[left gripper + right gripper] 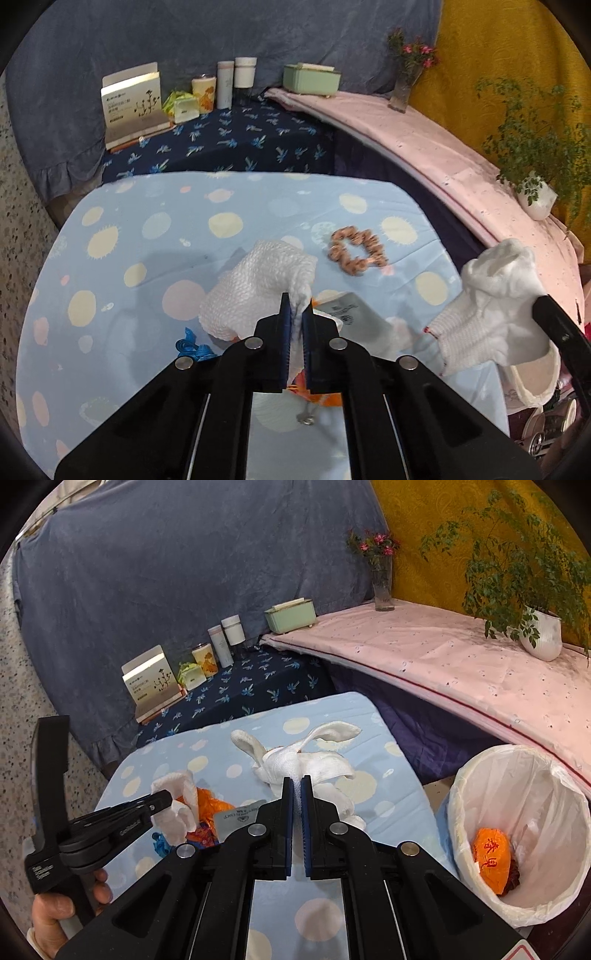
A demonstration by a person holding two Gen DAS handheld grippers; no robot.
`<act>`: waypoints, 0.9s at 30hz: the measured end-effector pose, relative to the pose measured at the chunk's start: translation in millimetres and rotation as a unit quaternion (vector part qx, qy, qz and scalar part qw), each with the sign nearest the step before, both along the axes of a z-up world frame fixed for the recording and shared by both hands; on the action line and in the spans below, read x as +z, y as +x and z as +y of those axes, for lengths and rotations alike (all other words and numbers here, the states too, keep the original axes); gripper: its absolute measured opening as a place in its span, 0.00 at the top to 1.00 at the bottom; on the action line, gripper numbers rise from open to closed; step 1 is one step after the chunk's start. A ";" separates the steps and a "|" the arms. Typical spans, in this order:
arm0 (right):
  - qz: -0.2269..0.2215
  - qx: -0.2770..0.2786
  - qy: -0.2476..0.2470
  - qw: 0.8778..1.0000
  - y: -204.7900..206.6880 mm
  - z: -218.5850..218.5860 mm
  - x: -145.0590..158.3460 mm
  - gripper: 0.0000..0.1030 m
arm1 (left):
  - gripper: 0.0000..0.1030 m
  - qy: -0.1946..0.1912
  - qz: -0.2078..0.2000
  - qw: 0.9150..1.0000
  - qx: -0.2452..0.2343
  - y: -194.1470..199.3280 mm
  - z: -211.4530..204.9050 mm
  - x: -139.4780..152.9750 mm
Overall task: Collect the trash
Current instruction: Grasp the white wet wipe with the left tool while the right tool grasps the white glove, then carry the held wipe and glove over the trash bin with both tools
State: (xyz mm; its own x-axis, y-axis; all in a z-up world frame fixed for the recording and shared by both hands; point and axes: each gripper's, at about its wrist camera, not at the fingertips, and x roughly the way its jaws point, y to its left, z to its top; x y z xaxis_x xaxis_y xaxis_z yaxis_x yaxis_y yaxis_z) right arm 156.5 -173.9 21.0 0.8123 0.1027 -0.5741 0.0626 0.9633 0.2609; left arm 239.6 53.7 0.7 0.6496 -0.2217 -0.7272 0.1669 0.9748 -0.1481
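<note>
We've got both tools clamped. Left tool [297, 314] is pinched tight on a corner of the crumpled paper towel [258, 280], lifted just above the table [110, 295] w/ the dotted blue cloth. Right tool [296, 786] grips the white cotton glove [306, 760] over the table's right side. Lined trash bin [524, 812] sits right of the table, an orange wrapper [493, 860] inside.
</note>
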 end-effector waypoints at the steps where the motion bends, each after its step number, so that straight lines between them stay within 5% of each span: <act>1: -0.003 -0.002 0.000 1.000 -1.3 -2.7 2.9 0.95 | 0.95 -0.003 -0.006 1.000 -0.006 -4.5 -4.5 6.9; 11: -0.033 -0.044 0.003 0.998 -23.2 -53.5 27.7 0.95 | 0.95 -0.037 -0.035 0.995 -0.081 -36.3 -62.3 48.8; 27: -0.040 -0.137 0.015 0.990 -69.8 -165.0 22.6 0.95 | 0.95 -0.038 -0.040 0.978 -0.202 -74.5 -190.6 61.7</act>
